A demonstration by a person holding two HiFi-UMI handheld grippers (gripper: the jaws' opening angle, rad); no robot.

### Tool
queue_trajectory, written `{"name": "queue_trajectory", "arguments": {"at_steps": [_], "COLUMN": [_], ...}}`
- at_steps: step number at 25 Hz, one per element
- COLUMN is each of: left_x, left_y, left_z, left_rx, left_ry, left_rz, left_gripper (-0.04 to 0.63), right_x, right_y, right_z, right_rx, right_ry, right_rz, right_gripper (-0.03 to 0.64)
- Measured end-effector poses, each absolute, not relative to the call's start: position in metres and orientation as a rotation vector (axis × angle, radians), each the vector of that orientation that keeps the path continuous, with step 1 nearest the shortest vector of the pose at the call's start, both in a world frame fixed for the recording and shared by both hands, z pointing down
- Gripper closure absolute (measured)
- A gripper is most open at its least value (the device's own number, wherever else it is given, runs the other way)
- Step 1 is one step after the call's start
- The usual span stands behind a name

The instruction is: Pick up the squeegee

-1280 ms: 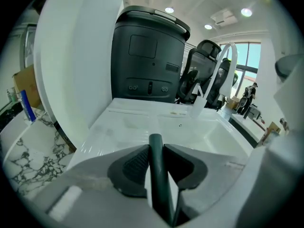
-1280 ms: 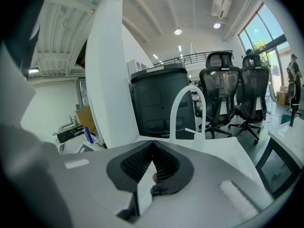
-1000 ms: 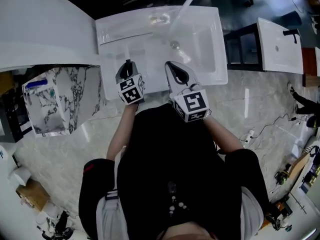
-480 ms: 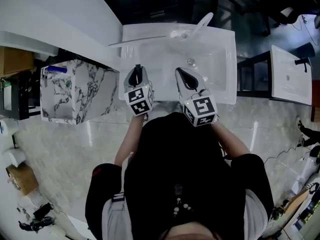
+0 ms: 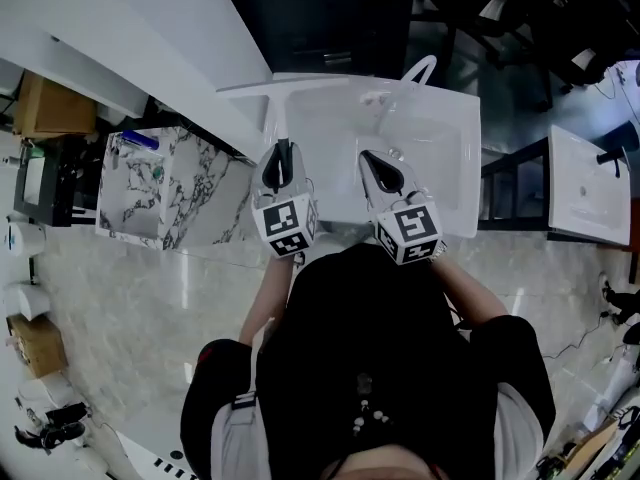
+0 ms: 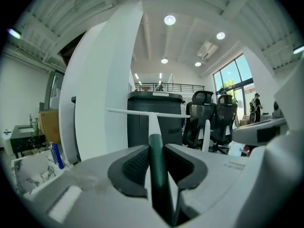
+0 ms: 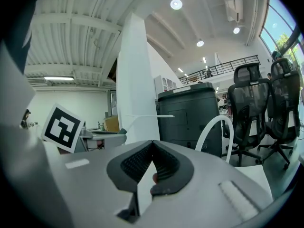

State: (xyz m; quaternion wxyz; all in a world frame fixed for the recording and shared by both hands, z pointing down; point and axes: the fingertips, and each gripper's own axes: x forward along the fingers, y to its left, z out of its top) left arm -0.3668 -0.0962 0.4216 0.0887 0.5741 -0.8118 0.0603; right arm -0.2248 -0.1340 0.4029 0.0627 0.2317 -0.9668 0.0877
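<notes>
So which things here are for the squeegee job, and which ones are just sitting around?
For the job:
- squeegee, clamped by its dark green handle
- left gripper, holding it

Just lying about:
- white sink
- curved white faucet
- marbled box
- office chairs
- right gripper, shut with nothing in it

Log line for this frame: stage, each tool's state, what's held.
stage: squeegee held over sink | left tool: shut on squeegee handle | right tool: shut, empty
</notes>
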Motion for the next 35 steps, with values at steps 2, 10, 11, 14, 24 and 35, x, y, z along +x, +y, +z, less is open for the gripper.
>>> {"name": "queue_trajectory", "arguments": {"at_steps": [2,10,11,14,24,35], "left_x": [-0.362,-0.344,-0.343,-0.337,-0.329,-0.323], "left_y": [-0.097,-0.097,-0.097,-0.098,-0.100,-0.100], "left_z": [0.404,0.359,0.354,0.341,0.317,0.321], "left_rx": [1.735,1.790,1.798,1.823,1.846,1.848], "left_ry": [-2.460,-2.538,-2.547,-2.571,-2.613,-2.599], "left_rz": [0.174,0.078,0.071,0.058,0.001,-0.007], "left_gripper": [0.489,0.489,0.489,0.489,0.489,0.489], "right_x": [-0.222,-0.207,-0.206,-0.202,-0.197,-0.193], "right_y": [-0.134,-0.132,-0.133,-0.134,-0.136,-0.133], "right_z": [0.397,0.379,0.377,0.372,0.353,0.355], "right_rx": [0.691,0.691,0.689,0.680,0.649,0.636], "right_ry": [-2.940,-2.983,-2.987,-3.002,-3.047,-3.043], "right_rz": [0.255,0.234,0.231,0.223,0.195,0.186], "right_gripper": [0.614,0.615,0.615,0.615,0.615,0.616]}}
